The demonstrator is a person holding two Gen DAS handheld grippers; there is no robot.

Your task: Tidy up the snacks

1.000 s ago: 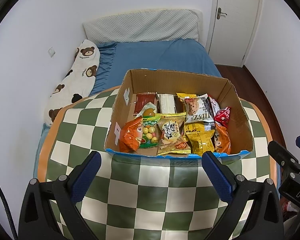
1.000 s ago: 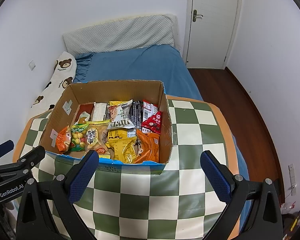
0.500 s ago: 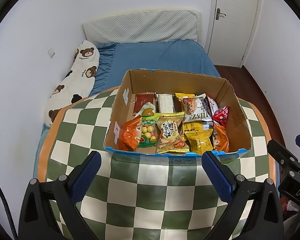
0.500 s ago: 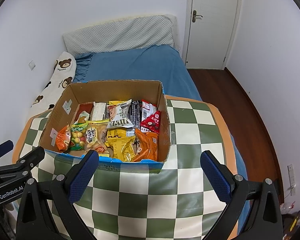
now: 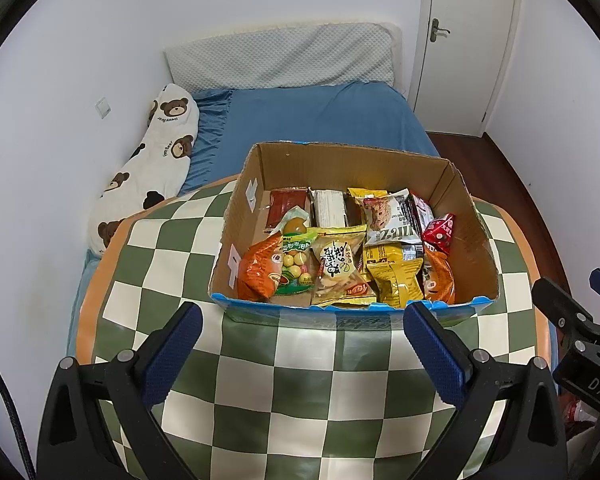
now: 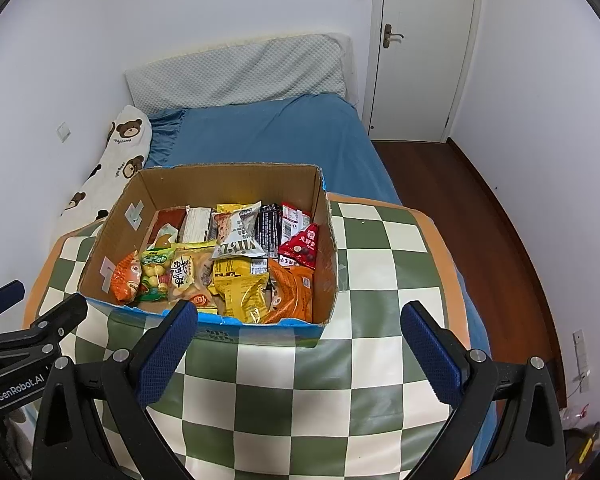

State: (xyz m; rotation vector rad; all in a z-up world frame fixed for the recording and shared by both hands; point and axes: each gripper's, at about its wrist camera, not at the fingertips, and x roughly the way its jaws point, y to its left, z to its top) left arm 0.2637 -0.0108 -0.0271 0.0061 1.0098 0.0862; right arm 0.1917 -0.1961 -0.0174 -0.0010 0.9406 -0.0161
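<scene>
An open cardboard box [image 5: 472, 240] [image 6: 324, 256] stands on the green-and-white checked table [image 5: 300, 380] [image 6: 300, 392]. It holds several snack packs: an orange bag [image 5: 260, 268] at the left, a yellow bag [image 5: 398, 280] [image 6: 240, 292], a white oat bar pack [image 5: 386, 220] [image 6: 236, 232], a red pack [image 5: 440, 232] [image 6: 302, 246]. My left gripper [image 5: 302, 330] is open and empty, above the table just before the box's near wall. My right gripper [image 6: 300, 328] is open and empty, before the box's near right corner.
A blue bed [image 5: 320, 120] [image 6: 268, 136] with a bear-print pillow [image 5: 152, 168] lies behind the table. A white door [image 6: 424, 48] and wooden floor [image 6: 480, 220] are at the right. The table's right half beside the box is bare cloth.
Both grippers have drawn back slightly from the box, which sits a little higher in both views. Both stay open and empty.
</scene>
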